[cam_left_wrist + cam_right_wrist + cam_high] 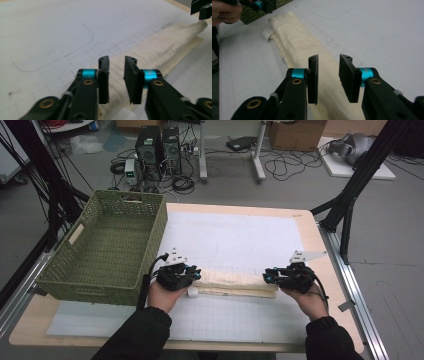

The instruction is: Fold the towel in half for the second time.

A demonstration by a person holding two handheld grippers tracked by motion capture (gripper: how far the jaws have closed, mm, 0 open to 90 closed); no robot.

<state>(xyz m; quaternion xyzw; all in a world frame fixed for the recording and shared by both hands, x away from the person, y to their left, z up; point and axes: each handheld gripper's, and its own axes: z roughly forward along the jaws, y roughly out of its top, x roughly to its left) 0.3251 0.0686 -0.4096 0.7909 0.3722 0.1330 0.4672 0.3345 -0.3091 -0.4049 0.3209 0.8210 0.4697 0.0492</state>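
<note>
Both my grippers, left [194, 276] and right [270, 276], have fingers apart, seemingly unclamped, bracketing the folded towel [235, 282] ends for an even lift.

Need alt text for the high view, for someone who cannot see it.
Two hand-held grippers, left gripper and right gripper, sit at opposite ends of a folded cream towel on a white gridded mat. A green woven basket stands at the table's left.

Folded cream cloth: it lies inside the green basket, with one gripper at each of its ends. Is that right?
Not quite. The folded cream cloth lies on the white mat, to the right of the green basket, not inside it; the high view shows this. The rest stands: the left gripper is at its left end and the right gripper at its right end.
</note>
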